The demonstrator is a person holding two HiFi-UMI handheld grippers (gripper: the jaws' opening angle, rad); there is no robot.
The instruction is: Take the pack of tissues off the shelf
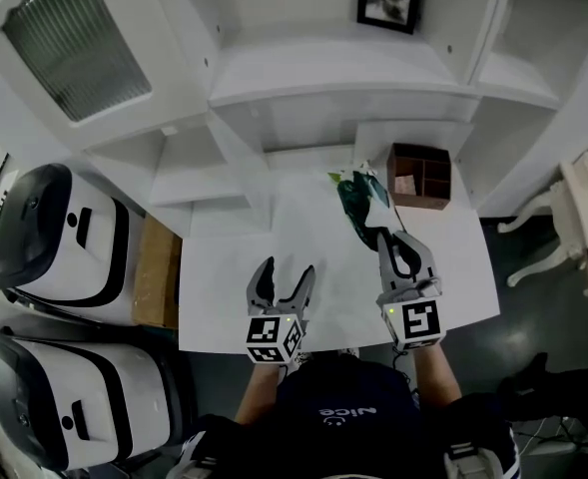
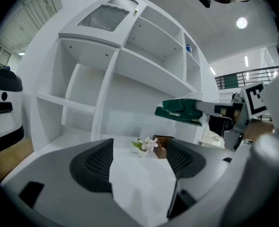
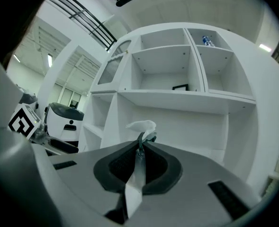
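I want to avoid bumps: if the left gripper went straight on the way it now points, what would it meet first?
The left gripper, jaws open, faces bare table, then probably the small flower by the brown box. Depth is unclear, so it may instead reach the shelf's back wall.

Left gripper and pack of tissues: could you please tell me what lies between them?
Only bare white table separates the left gripper from the pack of tissues, per the head view.
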